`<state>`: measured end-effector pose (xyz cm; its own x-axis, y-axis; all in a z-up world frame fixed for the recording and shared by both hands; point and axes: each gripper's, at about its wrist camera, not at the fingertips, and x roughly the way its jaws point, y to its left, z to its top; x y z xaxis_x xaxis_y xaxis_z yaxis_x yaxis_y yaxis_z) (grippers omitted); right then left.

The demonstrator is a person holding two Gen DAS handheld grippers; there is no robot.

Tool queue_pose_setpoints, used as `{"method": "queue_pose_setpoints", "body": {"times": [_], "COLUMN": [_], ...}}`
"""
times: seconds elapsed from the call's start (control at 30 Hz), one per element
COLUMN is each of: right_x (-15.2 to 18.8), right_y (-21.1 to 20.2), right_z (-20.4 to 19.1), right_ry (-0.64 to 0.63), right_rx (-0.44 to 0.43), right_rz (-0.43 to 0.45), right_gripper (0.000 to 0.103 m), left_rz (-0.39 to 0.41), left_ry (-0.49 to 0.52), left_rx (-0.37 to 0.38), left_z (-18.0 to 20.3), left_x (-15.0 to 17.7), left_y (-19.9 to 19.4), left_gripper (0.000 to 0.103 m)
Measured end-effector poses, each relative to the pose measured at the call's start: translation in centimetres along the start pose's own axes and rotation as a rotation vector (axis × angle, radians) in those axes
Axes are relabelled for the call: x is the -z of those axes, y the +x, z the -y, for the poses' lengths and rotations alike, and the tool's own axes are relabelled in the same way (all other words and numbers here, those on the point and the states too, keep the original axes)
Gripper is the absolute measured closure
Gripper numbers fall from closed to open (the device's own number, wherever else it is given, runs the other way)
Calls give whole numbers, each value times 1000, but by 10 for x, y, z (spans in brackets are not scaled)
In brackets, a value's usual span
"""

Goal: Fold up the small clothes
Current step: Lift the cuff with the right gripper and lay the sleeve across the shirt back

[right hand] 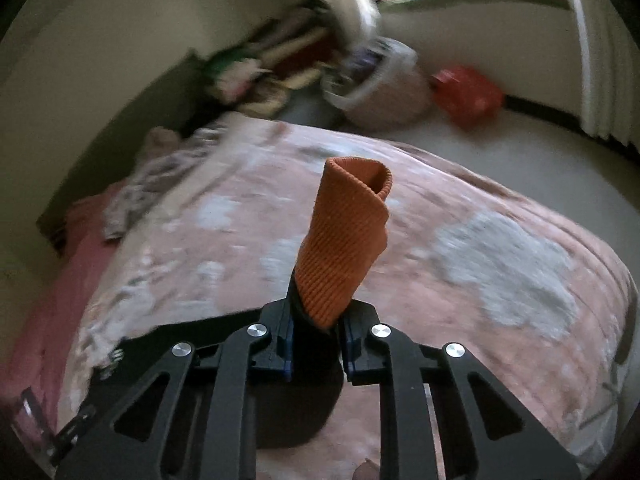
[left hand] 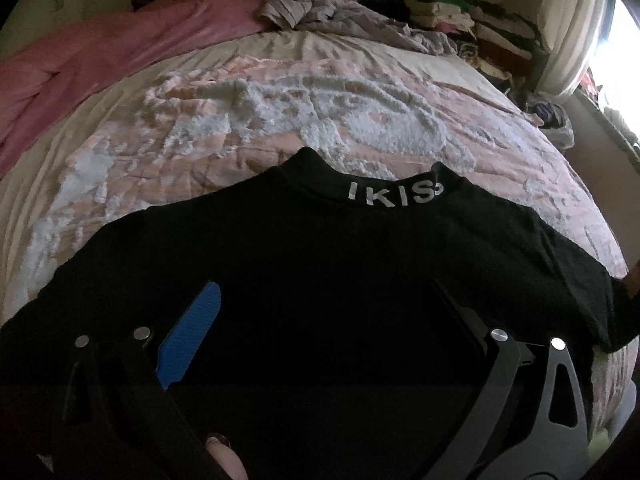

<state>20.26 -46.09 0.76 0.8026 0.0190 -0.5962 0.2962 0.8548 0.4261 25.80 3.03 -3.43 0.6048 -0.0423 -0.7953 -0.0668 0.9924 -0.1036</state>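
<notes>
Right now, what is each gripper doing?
Left gripper: open, over the black shirt.
Right gripper: shut on an orange cuff.

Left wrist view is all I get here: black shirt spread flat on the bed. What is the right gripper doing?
Observer: The right gripper is shut on an orange ribbed cuff.
Operator: Is the cuff lying on the bed?
Observer: No, it sticks up above the pink bedspread.
Operator: Anything on the floor beyond?
Observer: A laundry basket and a red bag.
</notes>
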Motion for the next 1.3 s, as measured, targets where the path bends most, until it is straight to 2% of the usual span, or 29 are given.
{"method": "queue_pose_setpoints", "body": {"times": [0.23,0.37,0.47,0.7,1.0,1.07,1.13,1.17,1.2,1.23,1.3], "right_x": [2,12,25,63,117,128,137,140,146,149,152], "right_y": [-12,-7,-1,11,33,39,41,42,41,39,36], "right_z": [-84,-129,-164,-237,-298,-306,-311,-312,-315,-315,-315], "right_ry": [-134,-195,-238,-348,-423,-434,-442,-446,-455,-461,-479], "right_rx": [-174,-240,-296,-379,-446,-457,-478,-486,-515,-536,-548], "right_rz": [11,-14,-48,-96,-169,-196,-221,-226,-241,-245,-248], "right_gripper": [87,87,87,87,87,84,74,64,48,44,44], "left_rz": [2,9,0,-19,-29,-32,-36,-38,-42,-45,-52], "left_ry": [-22,-46,-79,-180,-291,-311,-336,-345,-358,-366,-376], "left_rx": [18,31,69,178,223,226,235,240,246,251,263], "left_z": [-11,-21,-29,-53,-89,-96,-104,-107,-110,-113,-116], "left_x": [3,4,6,4,4,5,7,8,9,10,11], "left_y": [-13,-22,-27,-40,-44,-43,-43,-42,-41,-40,-39], "left_gripper": [9,9,9,9,9,9,9,9,9,9,9]}}
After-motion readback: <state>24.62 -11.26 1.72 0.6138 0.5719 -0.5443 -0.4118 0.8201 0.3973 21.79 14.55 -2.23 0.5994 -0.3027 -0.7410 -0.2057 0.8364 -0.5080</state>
